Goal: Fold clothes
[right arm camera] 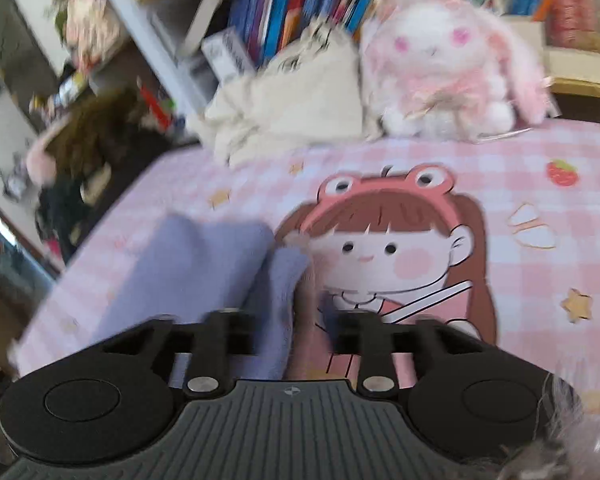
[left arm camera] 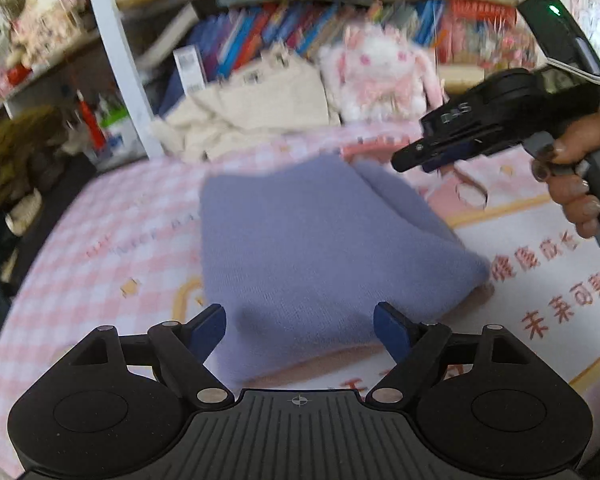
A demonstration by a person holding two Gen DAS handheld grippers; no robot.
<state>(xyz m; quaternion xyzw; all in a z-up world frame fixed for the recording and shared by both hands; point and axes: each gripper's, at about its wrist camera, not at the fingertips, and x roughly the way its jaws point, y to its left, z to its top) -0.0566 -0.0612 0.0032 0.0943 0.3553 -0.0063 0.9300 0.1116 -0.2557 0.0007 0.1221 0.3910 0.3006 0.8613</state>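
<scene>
Both grippers stand empty, left gripper (left arm camera: 300, 330) wide, right gripper (right arm camera: 292, 332) part-open, over the folded lavender knitted garment (left arm camera: 300, 240) on the pink checked sheet (left arm camera: 112, 232); we square its edges evenly.

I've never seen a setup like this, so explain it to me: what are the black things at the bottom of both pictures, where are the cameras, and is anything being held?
Each picture comes from a camera on a hand-held, two-finger gripper. The left gripper stands open over a folded lavender knit garment, holding nothing. Its view also shows the right gripper in a person's hand. The right one's own view is blurred, so its grip is unclear. The garment lies on a pink checked cloth with a cartoon girl; a plush bunny sits behind.
</scene>
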